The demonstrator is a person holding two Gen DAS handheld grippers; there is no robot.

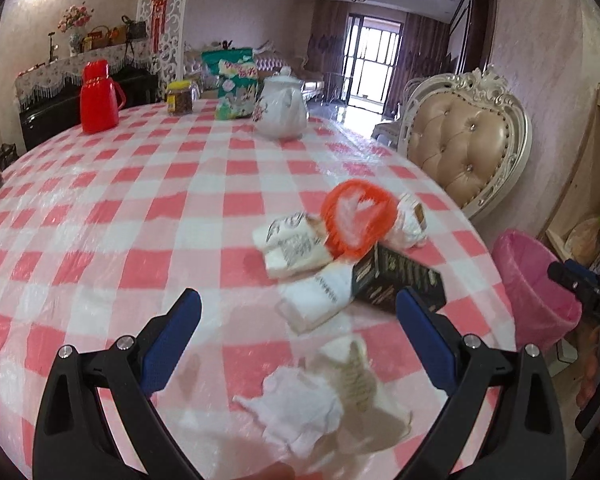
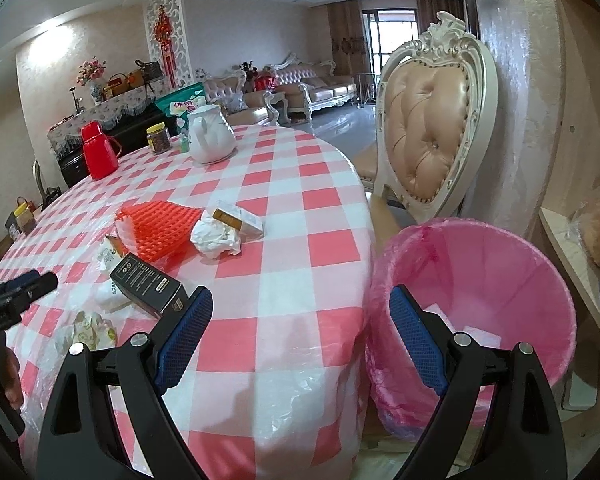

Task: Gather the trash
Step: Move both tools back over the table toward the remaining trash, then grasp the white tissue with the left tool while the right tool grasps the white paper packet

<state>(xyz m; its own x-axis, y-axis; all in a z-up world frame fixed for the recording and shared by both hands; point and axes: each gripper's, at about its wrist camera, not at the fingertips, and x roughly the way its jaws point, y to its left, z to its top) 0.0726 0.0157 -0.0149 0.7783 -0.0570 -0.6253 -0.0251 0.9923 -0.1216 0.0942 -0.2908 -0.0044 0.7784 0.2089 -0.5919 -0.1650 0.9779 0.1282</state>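
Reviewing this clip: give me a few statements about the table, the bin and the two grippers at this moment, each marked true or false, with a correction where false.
1. Both grippers are open and hold nothing. True: the left gripper and the right gripper have nothing between their fingers.
2. The bin stands on the table. False: it stands on the floor beside the table.
3. A black box lies among the trash on the table. True.
4. The bin liner is blue. False: it is pink.
5. The red flask lies on its side. False: it stands upright at the far end of the table.
6. A crumpled tissue lies close under the left gripper. True.
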